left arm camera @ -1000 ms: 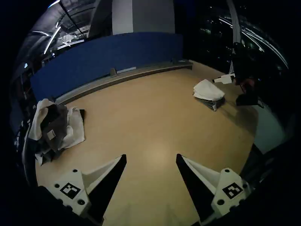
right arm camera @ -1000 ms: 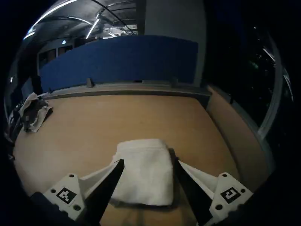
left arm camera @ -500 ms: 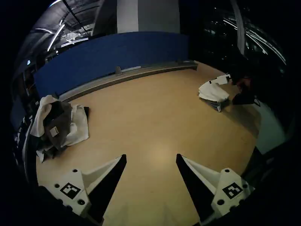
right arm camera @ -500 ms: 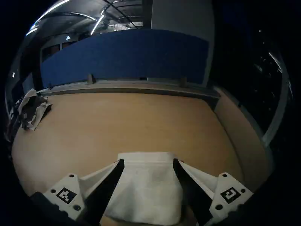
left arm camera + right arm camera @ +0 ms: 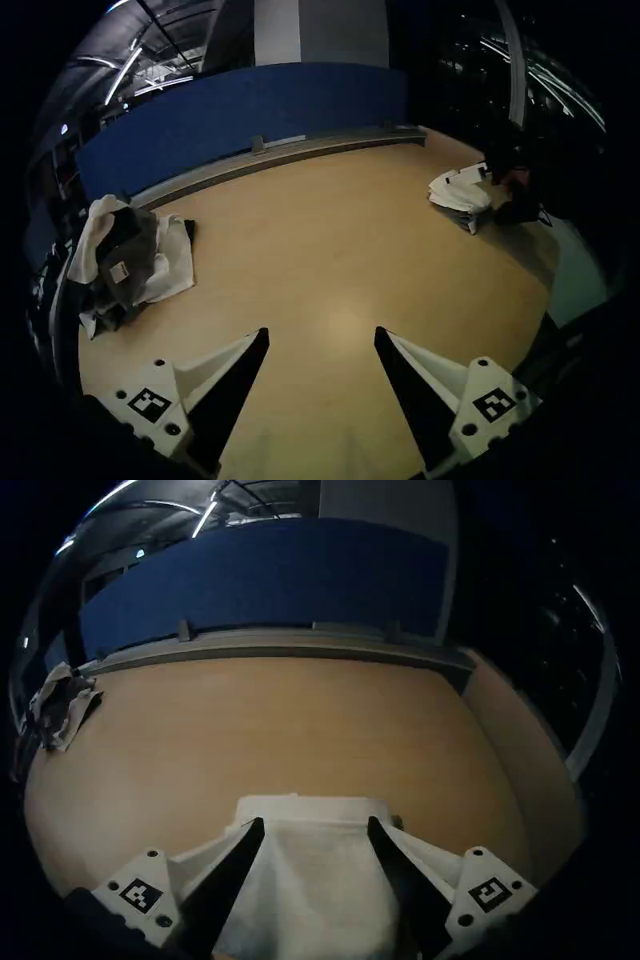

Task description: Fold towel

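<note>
While the left gripper (image 5: 320, 334) hangs above the near edge of the tabletop (image 5: 336, 240), its two fingers are spread wide with nothing between them. From the left gripper view, a loose heap of cloths (image 5: 128, 256), white and grey mixed, lies crumpled at the tabletop's left edge, near the far corner. Well apart from it, at the right edge, sits the folded towel (image 5: 460, 198), a small white bundle. The right gripper (image 5: 468, 172) reaches down onto it, and a dark sleeve (image 5: 524, 200) shows behind. A blue partition (image 5: 240, 120) runs along the far edge.

Seen from the right gripper view, the folded towel (image 5: 320, 880) is close up. It is a flat white rectangle with a straight front edge, lying between and beneath the gripper's fingers (image 5: 240, 856). These stand wide apart too, so the right gripper (image 5: 316, 826) is open. Whether its fingers rest on the cloth I cannot tell. The heap of cloths (image 5: 60, 708) is far off at the left edge here.

By my reading, this towel is as good as folded and is being set down or pressed flat. The heap looks unfolded, so most of the work seems left. The left gripper view gives the whole layout and how far the two lots lie apart. The right gripper view gives the neatness of the fold.
</note>
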The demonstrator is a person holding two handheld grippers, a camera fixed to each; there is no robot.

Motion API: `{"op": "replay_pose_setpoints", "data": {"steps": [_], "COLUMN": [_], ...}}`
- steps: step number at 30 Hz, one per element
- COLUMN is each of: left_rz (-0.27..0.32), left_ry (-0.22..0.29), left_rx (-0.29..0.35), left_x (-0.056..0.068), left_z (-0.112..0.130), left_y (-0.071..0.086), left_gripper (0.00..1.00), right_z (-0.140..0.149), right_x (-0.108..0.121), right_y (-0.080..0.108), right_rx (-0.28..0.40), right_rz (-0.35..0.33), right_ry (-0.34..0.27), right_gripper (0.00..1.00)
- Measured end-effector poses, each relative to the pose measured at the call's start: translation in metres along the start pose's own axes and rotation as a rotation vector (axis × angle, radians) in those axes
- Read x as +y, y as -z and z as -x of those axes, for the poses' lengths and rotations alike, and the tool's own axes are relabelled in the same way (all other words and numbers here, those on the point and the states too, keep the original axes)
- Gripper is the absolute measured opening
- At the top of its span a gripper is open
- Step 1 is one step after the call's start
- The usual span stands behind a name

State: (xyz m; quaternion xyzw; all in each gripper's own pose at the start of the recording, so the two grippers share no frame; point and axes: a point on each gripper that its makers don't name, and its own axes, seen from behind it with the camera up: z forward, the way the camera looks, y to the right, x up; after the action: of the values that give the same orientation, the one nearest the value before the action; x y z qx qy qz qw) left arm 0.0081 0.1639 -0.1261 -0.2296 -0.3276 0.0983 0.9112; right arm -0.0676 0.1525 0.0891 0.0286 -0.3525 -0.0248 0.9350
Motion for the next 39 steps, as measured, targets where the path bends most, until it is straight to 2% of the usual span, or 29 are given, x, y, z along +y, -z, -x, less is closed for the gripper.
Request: {"op": "replay_pose_setpoints", "data": {"steps": [8,14,18,23,30,39], "left_rz": [-0.004,-0.008,-0.007,-0.007,-0.005,-0.005], "left_ry": [-0.001,0.001,0.002,0.006,0.01,0.001], "left_rx": [-0.007,-0.009,-0.001,0.013,0.028,0.031], "left_x": [0.001,0.0,0.0,0.001,0.001,0.003], "left_z": [0.004,0.005,0.003,-0.001,-0.005,-0.004], "left_y": [0.0,0.002,0.003,0.004,0.007,0.009], "left_gripper": [0.98,0.98,0.99,0.98,0.99,0.99], "right_z": [0.021,0.023,0.01,0.003,0.028,0.05], "right_x": [0.005,0.004,0.0,-0.004,-0.008,-0.009], "right_y": [-0.017,-0.019,-0.007,0.022,0.052,0.067], "right_rx": [-0.056,-0.059,-0.027,0.026,0.039,0.038], "right_rz": [0.003,0.003,-0.004,0.005,0.022,0.041], "right_ry": [0.014,0.021,0.01,-0.004,-0.036,-0.041], "right_gripper": [1.0,1.0,1.0,1.0,1.0,1.0]}}
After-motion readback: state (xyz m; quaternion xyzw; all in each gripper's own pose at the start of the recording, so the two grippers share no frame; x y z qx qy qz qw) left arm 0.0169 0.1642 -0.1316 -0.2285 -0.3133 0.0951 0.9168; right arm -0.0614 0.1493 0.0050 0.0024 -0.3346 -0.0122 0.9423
